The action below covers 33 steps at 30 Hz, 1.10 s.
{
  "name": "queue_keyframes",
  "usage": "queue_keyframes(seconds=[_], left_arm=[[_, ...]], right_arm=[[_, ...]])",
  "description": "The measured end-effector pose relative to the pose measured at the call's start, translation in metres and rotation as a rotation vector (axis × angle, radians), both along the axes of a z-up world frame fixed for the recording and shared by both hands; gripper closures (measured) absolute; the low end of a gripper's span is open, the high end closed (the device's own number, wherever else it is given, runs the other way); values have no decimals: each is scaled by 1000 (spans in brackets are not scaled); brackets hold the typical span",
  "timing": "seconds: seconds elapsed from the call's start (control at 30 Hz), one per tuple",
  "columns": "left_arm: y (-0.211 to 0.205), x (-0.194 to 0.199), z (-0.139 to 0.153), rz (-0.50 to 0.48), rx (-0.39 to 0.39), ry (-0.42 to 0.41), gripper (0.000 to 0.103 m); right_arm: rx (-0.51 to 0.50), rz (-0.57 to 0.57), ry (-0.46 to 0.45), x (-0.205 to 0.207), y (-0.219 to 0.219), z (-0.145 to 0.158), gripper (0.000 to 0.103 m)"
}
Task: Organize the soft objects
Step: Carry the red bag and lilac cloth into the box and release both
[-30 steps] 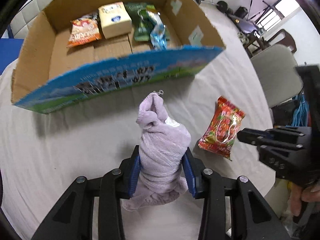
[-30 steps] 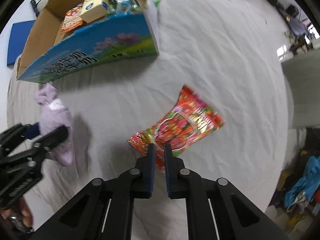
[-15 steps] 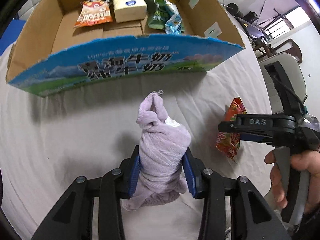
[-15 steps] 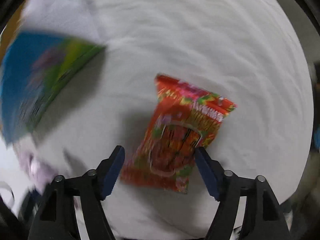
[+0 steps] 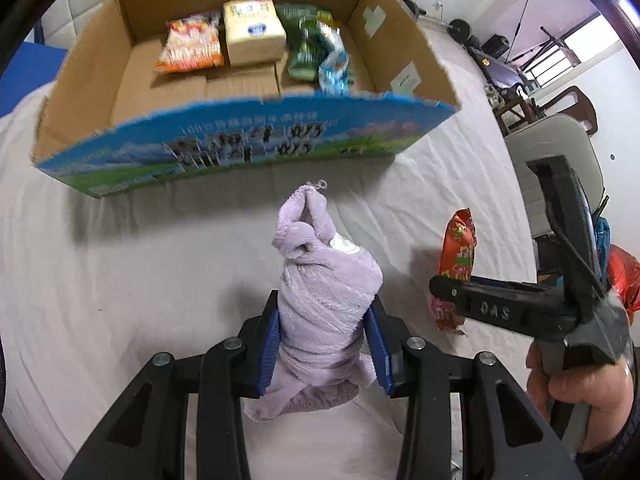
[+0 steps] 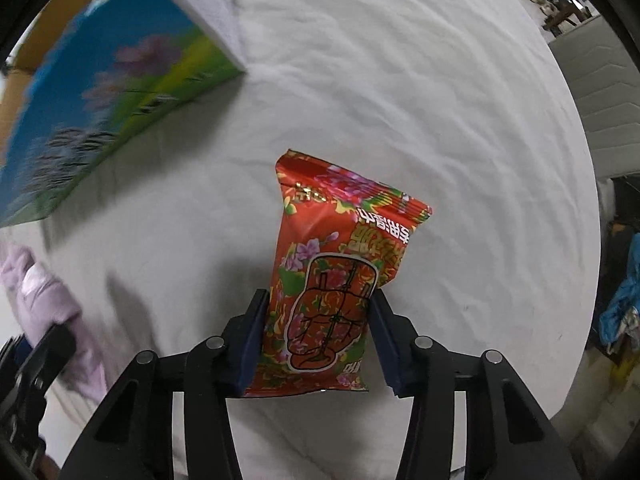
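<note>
A lilac rolled towel (image 5: pixel 324 280) stands upright between the blue pads of my left gripper (image 5: pixel 324 314), which is shut on it above the white cloth. A red flowered snack bag (image 6: pixel 340 248) lies on the cloth with its lower half between the pads of my right gripper (image 6: pixel 320 300). Those jaws are closing, and both pads touch the bag's sides and pinch it narrower there. In the left wrist view the same bag (image 5: pixel 458 256) shows edge-on at the right. An open cardboard box (image 5: pixel 240 140) with a blue and green front holds several snack packs (image 5: pixel 252 32).
The box (image 6: pixel 100 100) stands at the far side of the cloth-covered table (image 6: pixel 400 80). A hand (image 5: pixel 580 392) holds the right gripper's handle at the right. Chairs (image 5: pixel 560 152) and clutter lie beyond the table's right edge.
My right gripper opened, dropped over the red bag and rolled, and its jaws now close in on the bag's sides. The left gripper still holds the towel in about the same place.
</note>
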<state>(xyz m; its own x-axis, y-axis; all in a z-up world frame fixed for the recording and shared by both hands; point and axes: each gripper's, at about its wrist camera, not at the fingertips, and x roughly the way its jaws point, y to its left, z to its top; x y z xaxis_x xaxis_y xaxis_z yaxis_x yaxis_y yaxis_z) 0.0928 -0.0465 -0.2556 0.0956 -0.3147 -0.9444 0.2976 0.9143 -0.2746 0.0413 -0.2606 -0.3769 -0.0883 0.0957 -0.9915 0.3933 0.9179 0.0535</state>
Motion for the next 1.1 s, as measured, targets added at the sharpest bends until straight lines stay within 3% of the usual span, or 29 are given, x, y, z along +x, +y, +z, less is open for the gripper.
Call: queue_keyframes(seconds=[0.33,0.57,0.73,0.8,0.87,1.1], left_arm=[[8,28,99,2,-70,-207,67],[25,87,131,30,-97,-239,67],[36,142,112,41,-84,-178,67],[40,165,90,40,-83,-109,67],[45,187,64,50,-96,-20,67],[56,231,-10,99,-94,171,66]], right_arm=[[83,122,-230,31,41,110,52],[118,199,-369,91,81,174,52],[100,256,-395,141,100,179,52],[103,285,-382,165,104,169,52],[91,324,-367,187,115,155,52],[63,406,-264,227,132,88,52]])
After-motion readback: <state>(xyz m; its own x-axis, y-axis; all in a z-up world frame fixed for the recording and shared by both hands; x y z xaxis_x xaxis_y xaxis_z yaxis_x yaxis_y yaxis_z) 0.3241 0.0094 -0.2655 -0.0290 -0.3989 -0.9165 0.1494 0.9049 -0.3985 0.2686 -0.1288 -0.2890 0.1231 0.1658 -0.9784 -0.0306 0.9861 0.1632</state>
